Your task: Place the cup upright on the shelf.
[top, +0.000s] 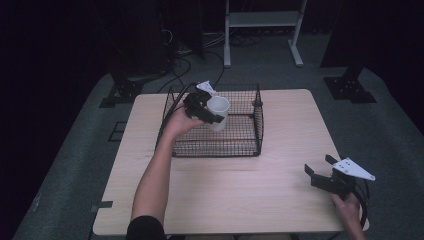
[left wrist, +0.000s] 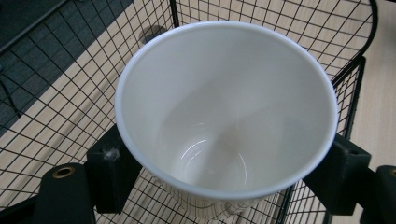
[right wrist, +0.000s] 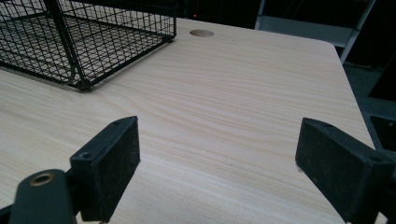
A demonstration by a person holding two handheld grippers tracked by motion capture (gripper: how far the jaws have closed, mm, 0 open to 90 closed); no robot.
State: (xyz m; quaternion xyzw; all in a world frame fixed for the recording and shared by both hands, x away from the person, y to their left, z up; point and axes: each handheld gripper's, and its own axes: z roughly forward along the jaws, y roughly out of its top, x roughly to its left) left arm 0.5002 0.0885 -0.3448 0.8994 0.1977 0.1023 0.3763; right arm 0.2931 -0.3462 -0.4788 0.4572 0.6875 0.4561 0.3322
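1. The left gripper [top: 212, 114] is clamped on a white cup [top: 218, 112]; in the left gripper view its two black jaws press the cup [left wrist: 224, 107] from opposite sides just below the rim.
2. The cup is held upright with its mouth open upward, and its inside is bare white, with nothing in it.
3. The cup hangs within the black wire basket [top: 250, 145], toward the basket's left half and nearer its back wall than its front one; whether its base touches the basket floor cannot be told.
4. In the left gripper view the basket's mesh [left wrist: 70, 84] shows around and under the cup, with the wood of the table seen through it.
5. Apart from the cup, the basket holds nothing that can be seen.
6. The basket stands on the table [top: 225, 195], on its far half, slightly left of centre.
7. The right gripper [top: 320, 171] is well apart from the basket, to the basket's front right near the table's edge; its jaws stand wide apart over bare wood, with nothing between them.
8. In the right gripper view the basket's near corner [right wrist: 79, 84] lies to the upper left, and a round hole [right wrist: 201, 33] in the table sits just beyond it.
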